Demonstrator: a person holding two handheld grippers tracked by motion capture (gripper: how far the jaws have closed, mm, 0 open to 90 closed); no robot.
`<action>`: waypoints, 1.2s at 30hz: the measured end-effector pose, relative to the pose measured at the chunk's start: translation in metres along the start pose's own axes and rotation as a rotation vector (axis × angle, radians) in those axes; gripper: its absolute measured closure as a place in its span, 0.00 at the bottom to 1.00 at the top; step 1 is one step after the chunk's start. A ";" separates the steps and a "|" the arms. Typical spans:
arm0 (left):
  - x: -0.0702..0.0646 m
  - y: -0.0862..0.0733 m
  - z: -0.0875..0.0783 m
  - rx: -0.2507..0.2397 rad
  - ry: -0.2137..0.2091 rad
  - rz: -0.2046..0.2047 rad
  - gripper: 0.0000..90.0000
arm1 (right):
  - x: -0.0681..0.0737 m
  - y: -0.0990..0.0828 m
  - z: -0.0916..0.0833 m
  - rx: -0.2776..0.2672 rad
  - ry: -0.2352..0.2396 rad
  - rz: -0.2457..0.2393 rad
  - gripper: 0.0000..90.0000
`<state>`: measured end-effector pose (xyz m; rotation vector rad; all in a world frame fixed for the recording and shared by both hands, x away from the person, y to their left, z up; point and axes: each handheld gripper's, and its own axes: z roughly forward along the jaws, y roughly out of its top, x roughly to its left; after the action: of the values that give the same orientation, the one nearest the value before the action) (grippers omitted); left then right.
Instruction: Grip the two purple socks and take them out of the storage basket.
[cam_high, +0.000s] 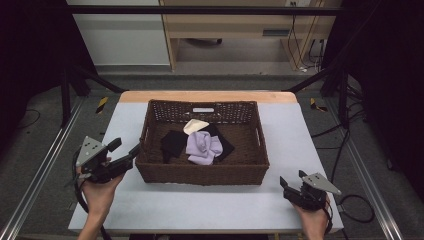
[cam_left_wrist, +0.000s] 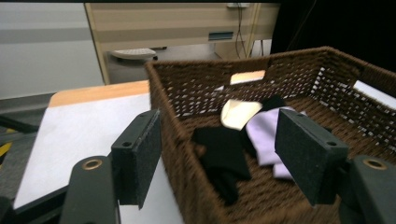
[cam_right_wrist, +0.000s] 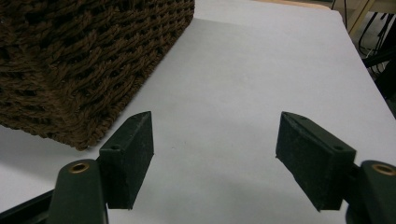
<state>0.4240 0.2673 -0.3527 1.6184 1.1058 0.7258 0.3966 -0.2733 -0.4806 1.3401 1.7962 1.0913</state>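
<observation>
Left gripper sits at the left end of the basket, jaws spread wide with nothing between them. In the left gripper view one jaw is outside the basket's corner rim over the table, the other is over the inside; cannot tell if either touches the wicker. Left hand holds it from below, grey plate on top.

Right gripper is near the table's front right corner, well apart from the basket, jaws also wide apart and holding nothing. Right gripper view: bare white table between the jaws, basket's outer corner at upper left. Right hand comes in from the bottom edge.

Basket is brown wicker, rectangular, mid-table, handle slot in the far wall. Inside lie three cloths, bunched together near the middle: black cloth to the left and spreading under the others, purple cloth on top in the centre, cream cloth behind it toward the far wall, touching the purple one. Same pile in the left gripper view: black cloth nearest, purple cloth, cream cloth behind.

Table top is white with a wood strip along the far edge.
</observation>
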 end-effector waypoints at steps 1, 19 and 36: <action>-0.002 0.004 0.003 -0.004 -0.005 -0.001 0.35 | 0.000 0.000 0.000 0.002 0.002 0.002 0.31; -0.047 0.048 0.066 0.013 -0.049 0.050 0.36 | 0.000 0.002 0.003 0.000 0.005 0.000 0.31; -0.072 0.049 0.144 0.098 -0.042 0.086 0.41 | 0.000 0.002 0.005 0.003 0.003 -0.002 0.31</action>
<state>0.5342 0.1409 -0.3476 1.7654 1.0606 0.6999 0.4013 -0.2717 -0.4811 1.3383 1.8016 1.0900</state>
